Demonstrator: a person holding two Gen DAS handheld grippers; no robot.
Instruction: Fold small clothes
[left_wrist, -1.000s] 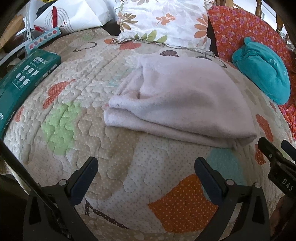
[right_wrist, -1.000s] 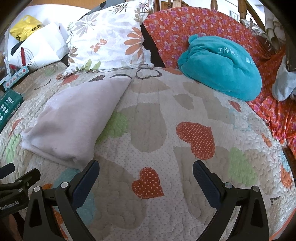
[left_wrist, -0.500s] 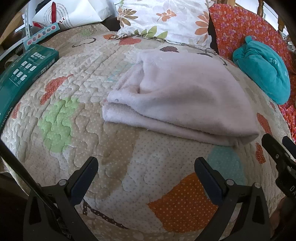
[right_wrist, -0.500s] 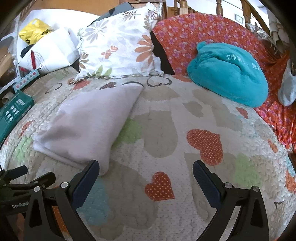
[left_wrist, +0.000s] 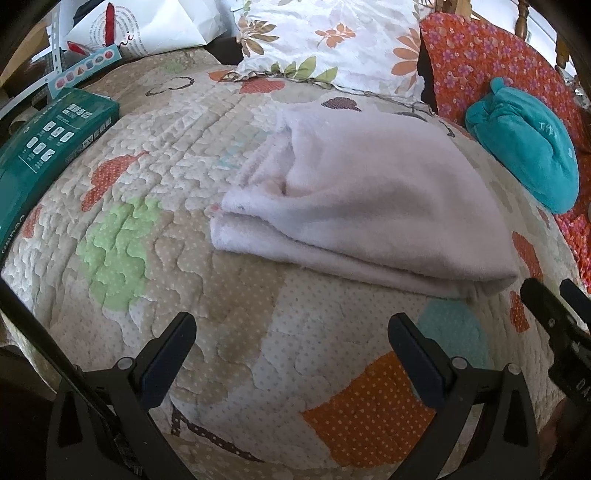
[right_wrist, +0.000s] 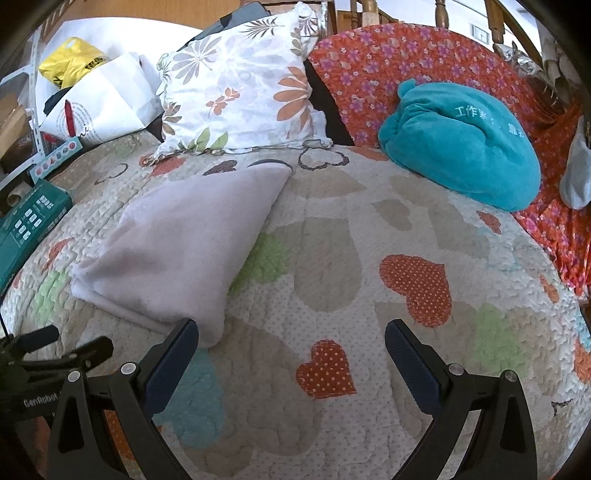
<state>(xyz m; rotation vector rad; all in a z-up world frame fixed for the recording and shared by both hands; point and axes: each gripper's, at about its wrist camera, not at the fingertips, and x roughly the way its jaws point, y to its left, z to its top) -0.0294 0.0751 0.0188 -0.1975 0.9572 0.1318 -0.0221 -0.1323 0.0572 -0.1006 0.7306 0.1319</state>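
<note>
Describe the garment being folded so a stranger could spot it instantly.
Start at the heart-patterned quilt covering the bed. In front of the floral pillow lies the pale lilac fleece garment, folded flat. Unlike the teal plush bundle to its right, it is pale and unlettered.

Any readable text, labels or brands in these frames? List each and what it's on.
"GenRobot", end cut off: body of the left gripper, seen from the right wrist.
"工作", more characters blurred: teal plush bundle.
"DAS", cropped: body of the right gripper.
"i", script: white paper bag.
Green box: print too small.
Yellow bag: black lettering blurred.
</note>
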